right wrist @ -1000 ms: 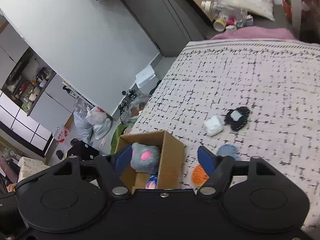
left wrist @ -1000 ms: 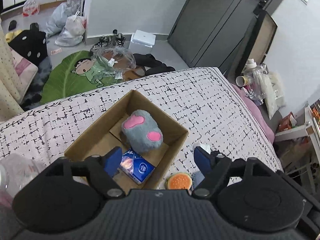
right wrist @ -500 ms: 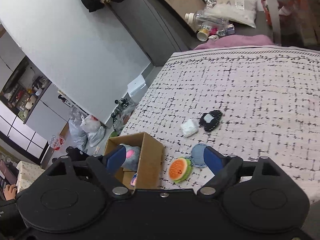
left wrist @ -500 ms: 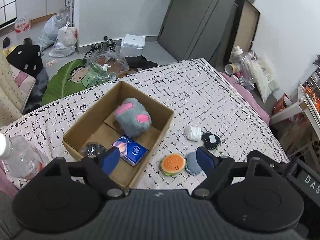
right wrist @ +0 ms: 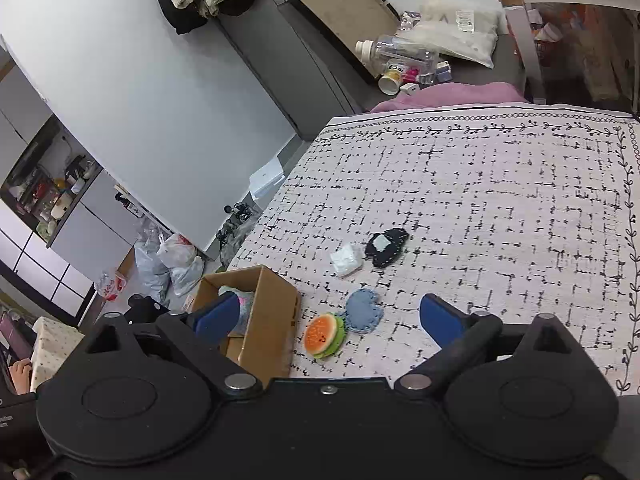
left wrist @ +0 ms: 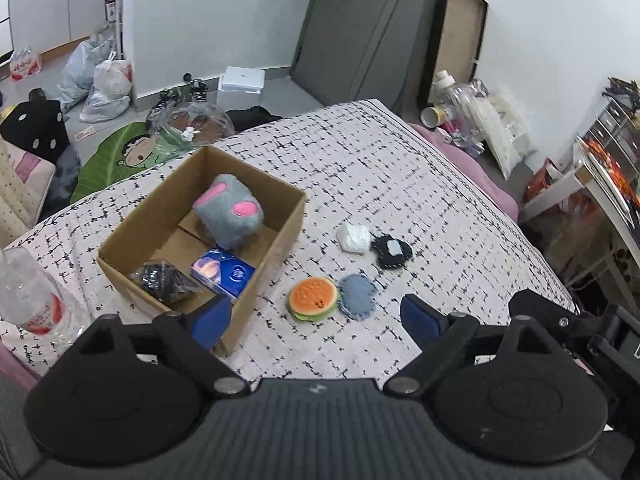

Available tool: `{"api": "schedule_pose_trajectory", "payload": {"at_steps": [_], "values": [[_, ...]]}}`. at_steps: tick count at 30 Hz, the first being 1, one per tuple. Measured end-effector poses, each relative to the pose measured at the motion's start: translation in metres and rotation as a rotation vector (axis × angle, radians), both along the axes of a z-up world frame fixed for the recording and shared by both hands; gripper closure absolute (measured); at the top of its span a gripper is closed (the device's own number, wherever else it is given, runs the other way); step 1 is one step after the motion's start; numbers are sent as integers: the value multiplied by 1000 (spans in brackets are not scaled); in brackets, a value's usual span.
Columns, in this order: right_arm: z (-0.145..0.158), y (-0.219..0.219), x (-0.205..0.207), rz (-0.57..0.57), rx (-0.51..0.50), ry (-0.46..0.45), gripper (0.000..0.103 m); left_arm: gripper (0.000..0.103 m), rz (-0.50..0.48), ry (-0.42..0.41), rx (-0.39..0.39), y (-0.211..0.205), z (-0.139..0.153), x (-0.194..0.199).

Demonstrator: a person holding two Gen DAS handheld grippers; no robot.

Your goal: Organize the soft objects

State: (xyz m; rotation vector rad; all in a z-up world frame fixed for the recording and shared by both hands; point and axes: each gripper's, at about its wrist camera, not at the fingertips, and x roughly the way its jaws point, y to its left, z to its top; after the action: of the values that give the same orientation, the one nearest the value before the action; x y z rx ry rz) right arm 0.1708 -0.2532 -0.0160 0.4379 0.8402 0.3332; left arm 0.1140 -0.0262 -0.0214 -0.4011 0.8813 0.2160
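Down at the bottom of both wrist views you get the claws: left gripper [left wrist: 316, 318] and right gripper [right wrist: 330, 320] are both spread wide with nothing between the blue pads, and the jaws have just been opening further. My guess is they're being readied for the next pickup.

Middle left of the left view sits the cardboard box [left wrist: 276, 240] on the patterned bedspread [left wrist: 440, 208], open side up, which makes sense as the drop-off spot. Inside I count three things: one grey plush with pink patches [left wrist: 228, 210], one blue packet [left wrist: 222, 272], and one dark wrapped bundle [left wrist: 160, 280].

Still loose on the bedspread, just right of the box, are four soft bits: one burger plush [left wrist: 313, 299] touching one blue denim pad [left wrist: 358, 297], and further up the frame one white wad [left wrist: 353, 237] right beside one black pad with a pale patch [left wrist: 391, 251]. The burger is nearest the claws, so probably next.

One clear plastic bottle [left wrist: 30, 292] lies at the lower left edge.
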Motion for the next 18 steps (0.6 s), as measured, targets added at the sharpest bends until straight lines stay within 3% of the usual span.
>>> {"api": "schedule_pose_trajectory", "payload": {"at_steps": [4,18], "values": [[-5,-14,-1,-23,11,7,0,6,-14,-14,27,-15,2,-1],[-33,-52,4,-56,62,72,0,5,-40,48,77,-42,-14,5]]}}
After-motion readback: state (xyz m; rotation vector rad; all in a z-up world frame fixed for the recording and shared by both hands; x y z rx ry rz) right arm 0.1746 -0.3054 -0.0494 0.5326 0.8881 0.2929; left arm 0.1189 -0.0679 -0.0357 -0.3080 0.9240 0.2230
